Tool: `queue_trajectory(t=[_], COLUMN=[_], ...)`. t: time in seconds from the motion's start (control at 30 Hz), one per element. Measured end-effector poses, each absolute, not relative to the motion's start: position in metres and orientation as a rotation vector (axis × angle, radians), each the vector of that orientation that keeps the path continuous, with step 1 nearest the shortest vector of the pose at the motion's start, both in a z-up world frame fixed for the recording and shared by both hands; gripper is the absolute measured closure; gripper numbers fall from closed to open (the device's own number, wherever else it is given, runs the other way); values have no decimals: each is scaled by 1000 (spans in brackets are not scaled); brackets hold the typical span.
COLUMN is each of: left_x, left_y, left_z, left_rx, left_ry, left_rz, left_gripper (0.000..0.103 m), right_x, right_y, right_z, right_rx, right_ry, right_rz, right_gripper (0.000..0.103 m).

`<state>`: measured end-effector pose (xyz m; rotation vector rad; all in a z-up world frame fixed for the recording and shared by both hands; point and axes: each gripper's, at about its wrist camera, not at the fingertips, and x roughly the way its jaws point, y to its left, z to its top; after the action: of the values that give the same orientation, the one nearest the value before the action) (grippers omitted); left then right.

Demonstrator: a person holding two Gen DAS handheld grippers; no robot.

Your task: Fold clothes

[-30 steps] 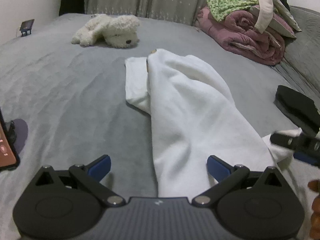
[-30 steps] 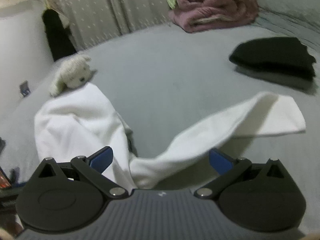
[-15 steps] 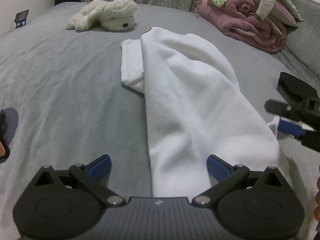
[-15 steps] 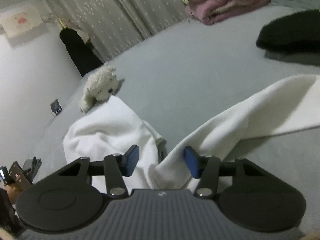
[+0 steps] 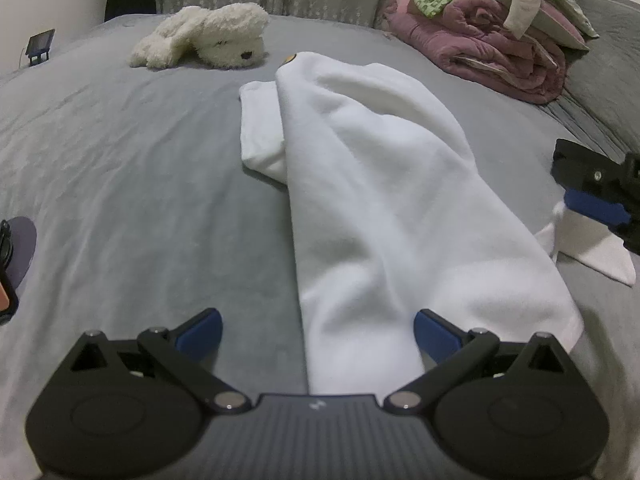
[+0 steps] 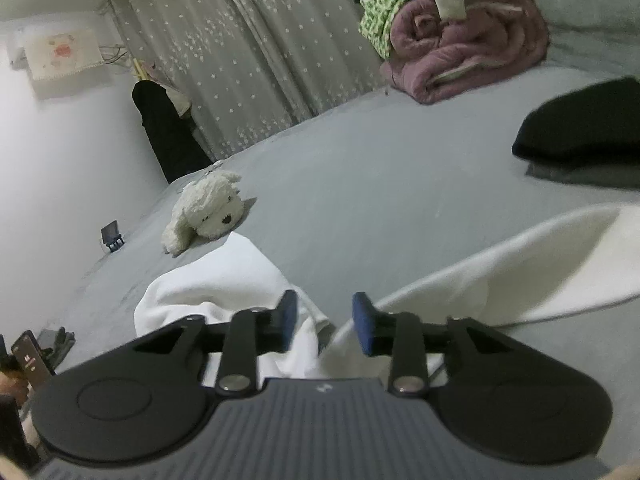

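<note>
- Grey bed (image 5: 120,168) filling both views, sheet lightly rumpled, curtain behind its far edge.
- White garment (image 5: 380,200) lying lengthwise down the middle of the bed, folded over on itself, one narrower layer sticking out at its far left side; a long sleeve (image 6: 520,280) stretching off toward the bed's right edge.
- Pink rolled blanket (image 5: 480,52) with green-patterned cloth on top, heaped at the far right corner of the bed.
- Folded black garment (image 6: 580,124) near the right edge, well apart from the white one.
- White plush dog (image 5: 208,36) lying near the far edge, just beyond the white garment.
- Left claw (image 5: 316,332) released, jaws wide, near end of the white garment lying between them, pads not pressing.
- Right claw (image 6: 325,322) closing over the bunched cloth where sleeve meets body, cloth between the blue pads, gap left on either side, not yet clenched.
</note>
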<state>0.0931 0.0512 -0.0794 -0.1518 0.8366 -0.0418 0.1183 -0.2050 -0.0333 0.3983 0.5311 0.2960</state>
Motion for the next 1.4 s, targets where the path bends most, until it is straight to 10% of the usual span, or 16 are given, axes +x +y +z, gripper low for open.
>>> queue_trajectory(t=[0.3,0.7,1.4], left_x=[90,86,42], left_y=[56,78,85], left_z=[-78,-62,-40], left_rx=[-159,-314,-350], left_ry=[828,767,654], left_rz=[-59,-90,-167], left_gripper=[0,1,2], right_x=[137,114,-18], right_y=[-181,-189,-268], right_z=[-59,-43,31], right_rx=[358,418,476], right_ry=[663,616,423], right_rz=[340,360,393], right_gripper=[61,94,96])
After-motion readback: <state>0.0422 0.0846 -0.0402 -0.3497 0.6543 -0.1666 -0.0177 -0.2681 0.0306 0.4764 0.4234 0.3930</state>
